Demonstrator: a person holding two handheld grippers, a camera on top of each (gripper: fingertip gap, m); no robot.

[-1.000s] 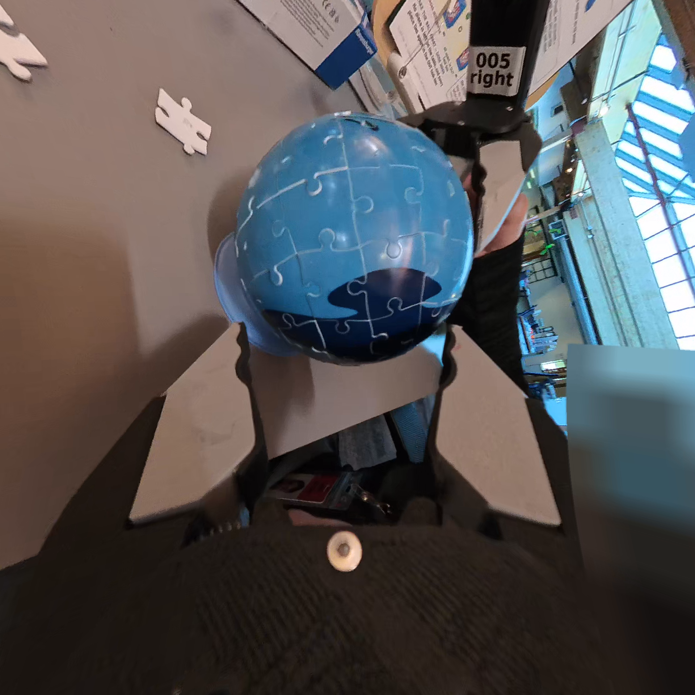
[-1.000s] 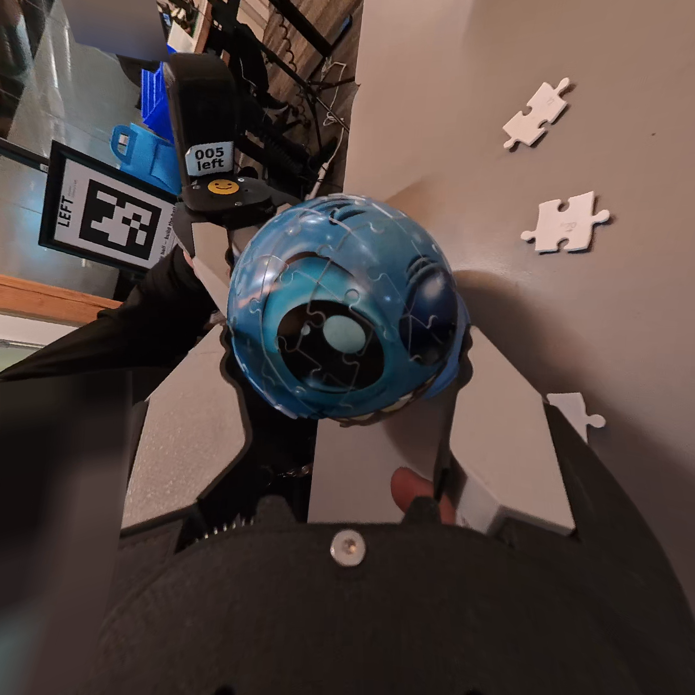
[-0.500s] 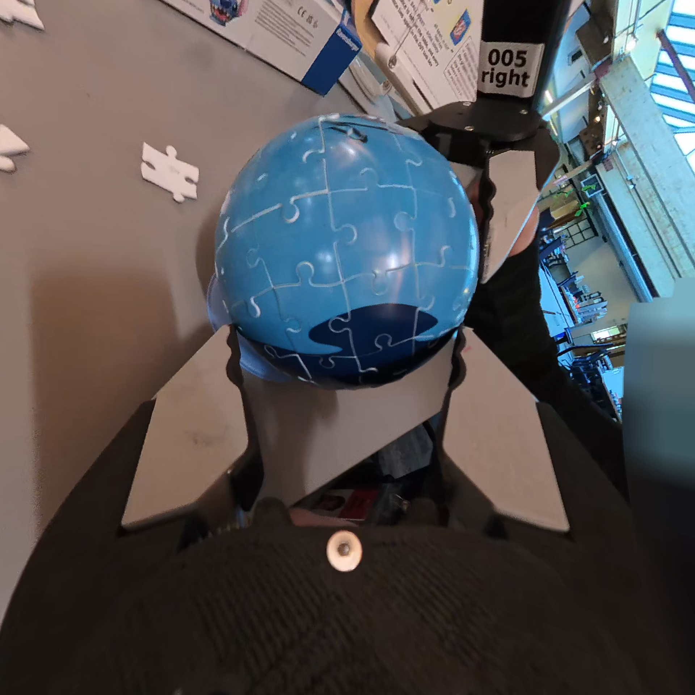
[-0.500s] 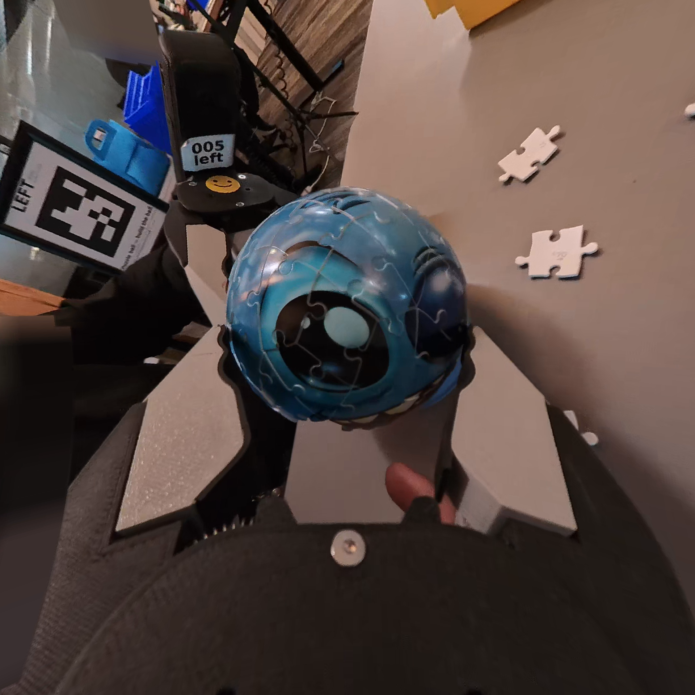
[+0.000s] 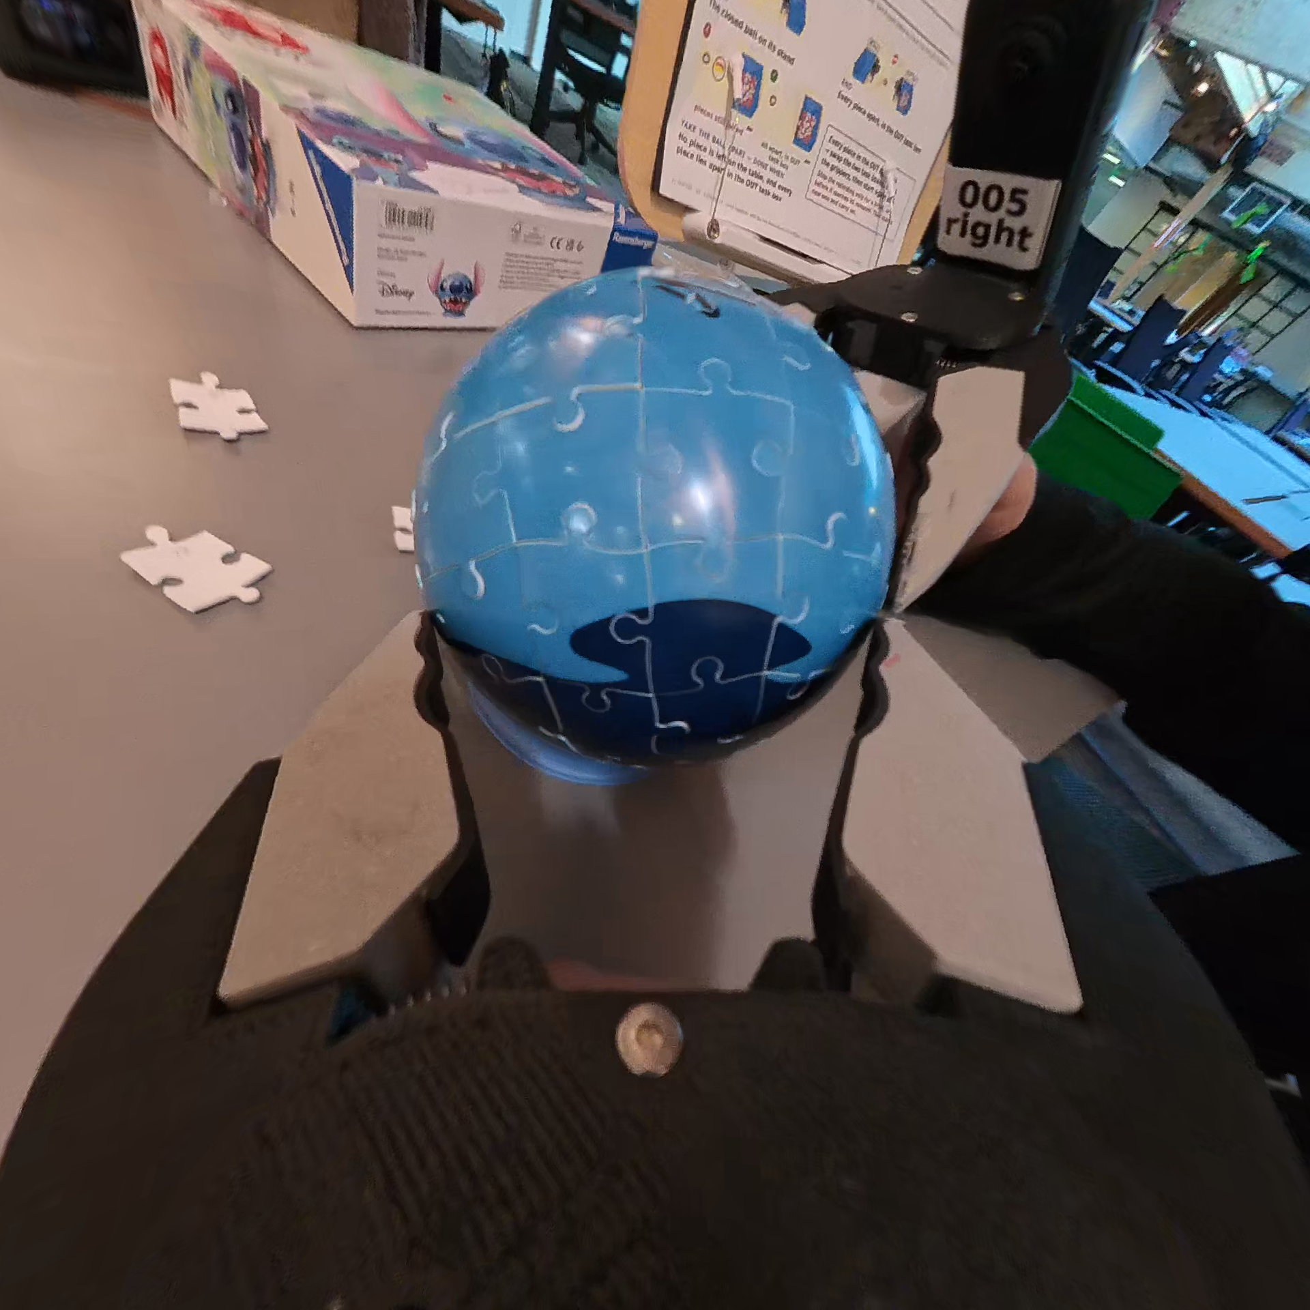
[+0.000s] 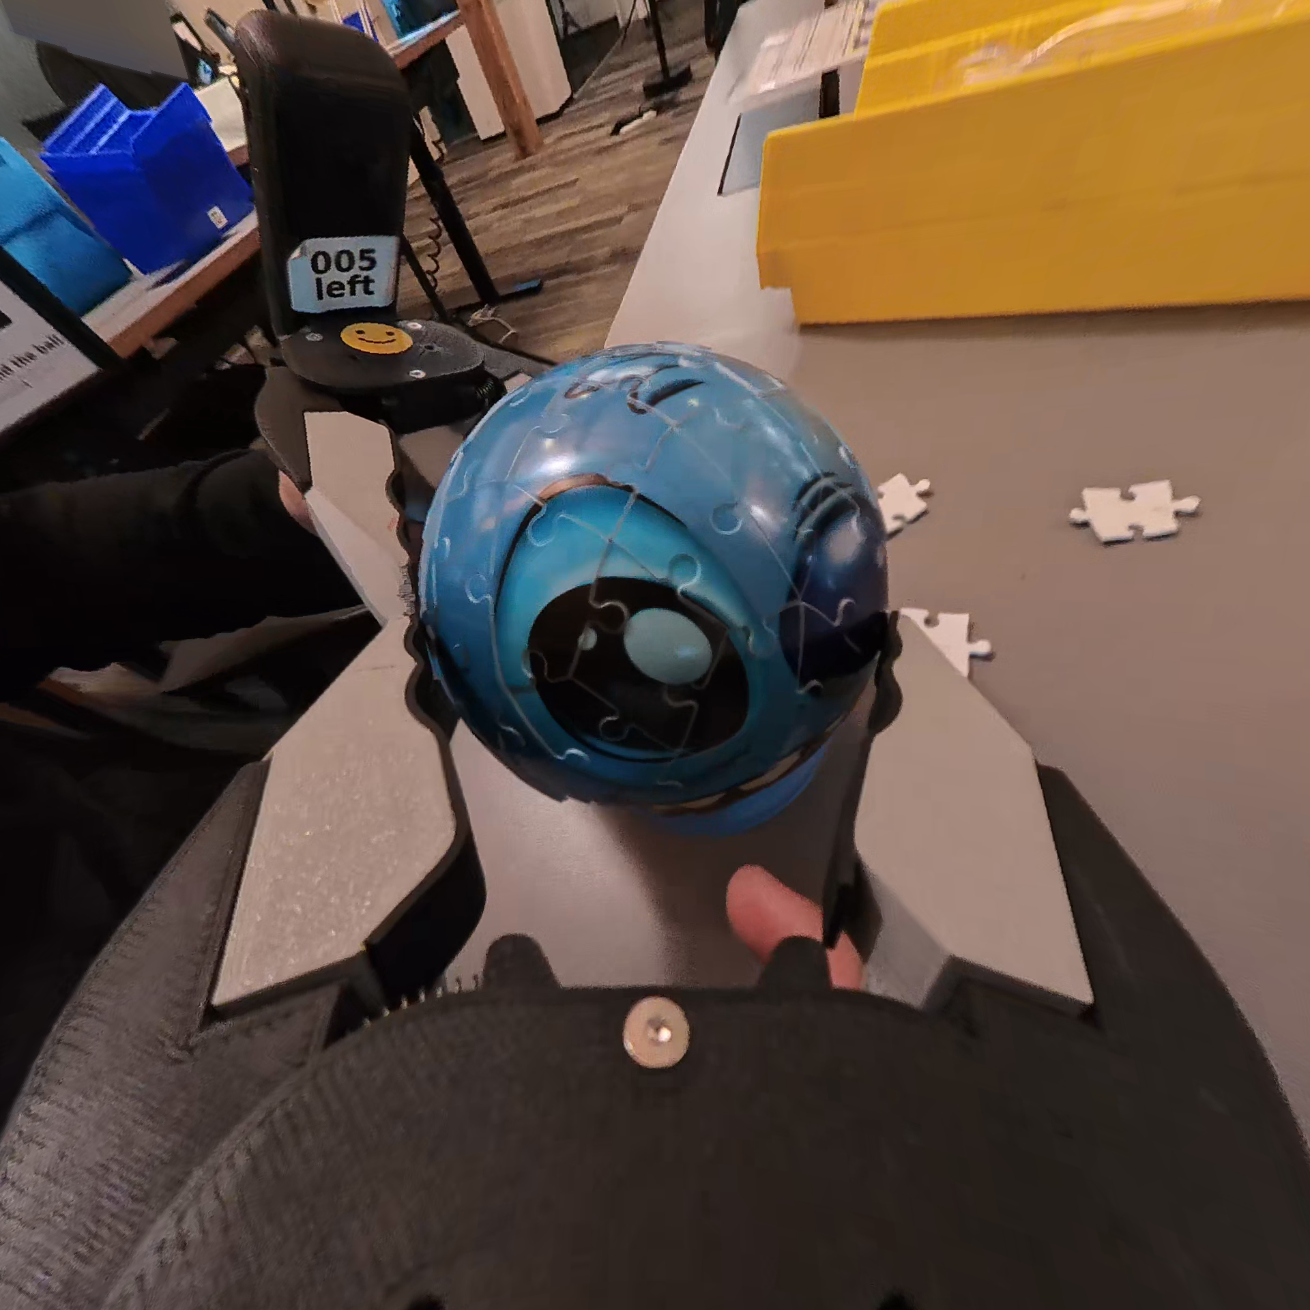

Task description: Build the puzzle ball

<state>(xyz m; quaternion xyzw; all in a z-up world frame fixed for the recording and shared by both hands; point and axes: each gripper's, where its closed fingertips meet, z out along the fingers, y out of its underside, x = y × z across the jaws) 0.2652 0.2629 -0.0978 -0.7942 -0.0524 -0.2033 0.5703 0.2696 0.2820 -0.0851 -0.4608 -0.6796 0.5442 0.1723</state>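
Between the two tools, held above the grey tabletop (image 5: 142,673), sits the blue puzzle ball (image 5: 652,510). The left tool (image 5: 648,659) is clamped on it, one finger pressing each side of its lower half, and the side facing that camera is plain light blue with a dark blue patch low down. From the opposite side the right tool (image 6: 648,659) is clamped on the same ball (image 6: 652,588) in the same way, and its camera sees a large dark eye with a pale highlight printed across the joined pieces. A paler blue rounded part shows under the ball in both views; what it is cannot be told.

Each tool also shows in the other's view: the right tool rises behind the ball in the left wrist view, and the left tool stands behind it in the right wrist view. A fingertip (image 6: 769,914) shows beside the right tool's right-hand finger.

White loose puzzle pieces (image 5: 198,567) lie face-down on the tabletop, two to the left of the ball in the left wrist view, with a third partly hidden behind it. A puzzle box (image 5: 397,191) lies farther back, next to an instruction sheet (image 5: 794,113) on a board. A yellow bin (image 6: 1049,177) stands at the far end in the right wrist view.
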